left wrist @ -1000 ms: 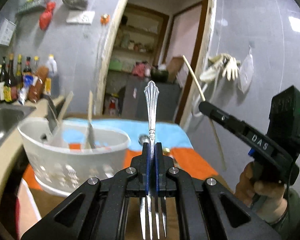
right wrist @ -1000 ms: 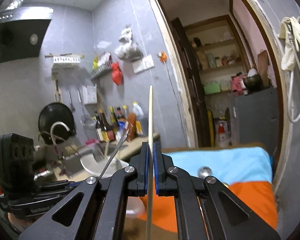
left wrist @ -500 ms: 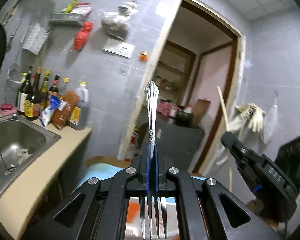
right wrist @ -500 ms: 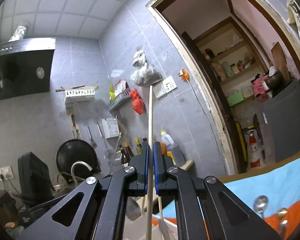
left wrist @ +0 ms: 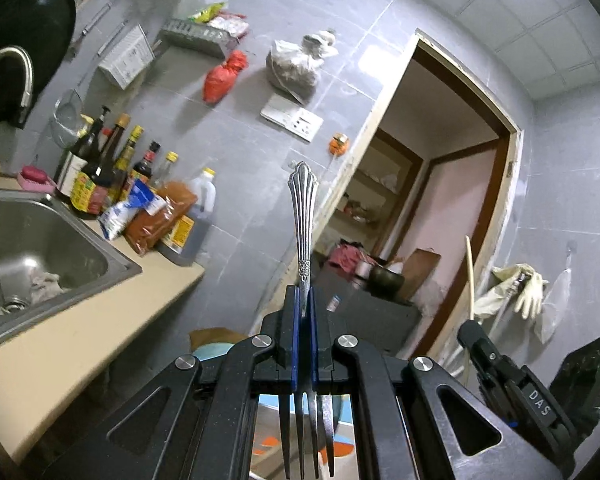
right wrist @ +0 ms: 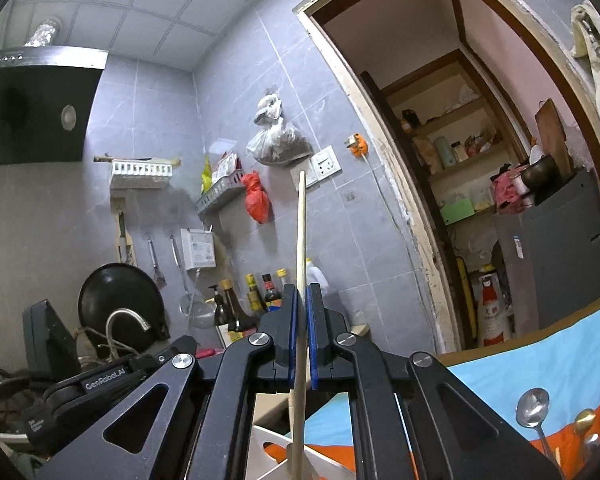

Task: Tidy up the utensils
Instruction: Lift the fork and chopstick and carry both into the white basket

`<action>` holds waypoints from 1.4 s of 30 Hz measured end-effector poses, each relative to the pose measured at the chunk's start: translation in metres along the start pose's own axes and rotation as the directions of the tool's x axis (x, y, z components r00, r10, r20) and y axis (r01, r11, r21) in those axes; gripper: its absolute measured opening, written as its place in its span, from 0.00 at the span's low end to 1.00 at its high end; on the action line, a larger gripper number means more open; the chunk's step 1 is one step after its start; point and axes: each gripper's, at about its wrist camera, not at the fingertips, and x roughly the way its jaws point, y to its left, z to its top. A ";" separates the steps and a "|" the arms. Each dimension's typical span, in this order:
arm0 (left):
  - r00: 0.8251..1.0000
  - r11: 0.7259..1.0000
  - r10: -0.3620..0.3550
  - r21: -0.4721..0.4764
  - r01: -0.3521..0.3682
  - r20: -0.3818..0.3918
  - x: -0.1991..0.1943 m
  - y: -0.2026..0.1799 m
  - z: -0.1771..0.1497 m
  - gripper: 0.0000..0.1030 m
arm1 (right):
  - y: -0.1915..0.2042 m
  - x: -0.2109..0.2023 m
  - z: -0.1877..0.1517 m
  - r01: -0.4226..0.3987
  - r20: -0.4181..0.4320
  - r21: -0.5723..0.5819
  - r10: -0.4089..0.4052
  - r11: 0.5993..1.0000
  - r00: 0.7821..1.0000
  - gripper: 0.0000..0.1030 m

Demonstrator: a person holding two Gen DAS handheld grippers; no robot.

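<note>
- Steel first: my left gripper (left wrist: 305, 312) is clamped tight on the ornate silver metal fork (left wrist: 303, 216), handle forward past the fingertips, tines back toward me.
- My right gripper (right wrist: 300, 308) pinches the pale wooden chopstick (right wrist: 300, 240), which runs straight through the pads, both ends sticking out.

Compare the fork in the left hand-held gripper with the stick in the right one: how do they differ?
The fork is shiny metal with a flared, ornate handle; the wooden stick is pale, plain and thin. The fork's tines point back toward the camera; the stick looks the same along its length. Both stand upright, clamped between shut jaws.
</note>
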 end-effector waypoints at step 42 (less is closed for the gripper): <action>0.995 0.970 0.093 0.228 -0.082 -0.039 -0.021 -0.023 -0.055 0.02 | 0.004 0.001 -0.039 0.009 -0.207 -0.156 -0.042 0.988 0.978 0.03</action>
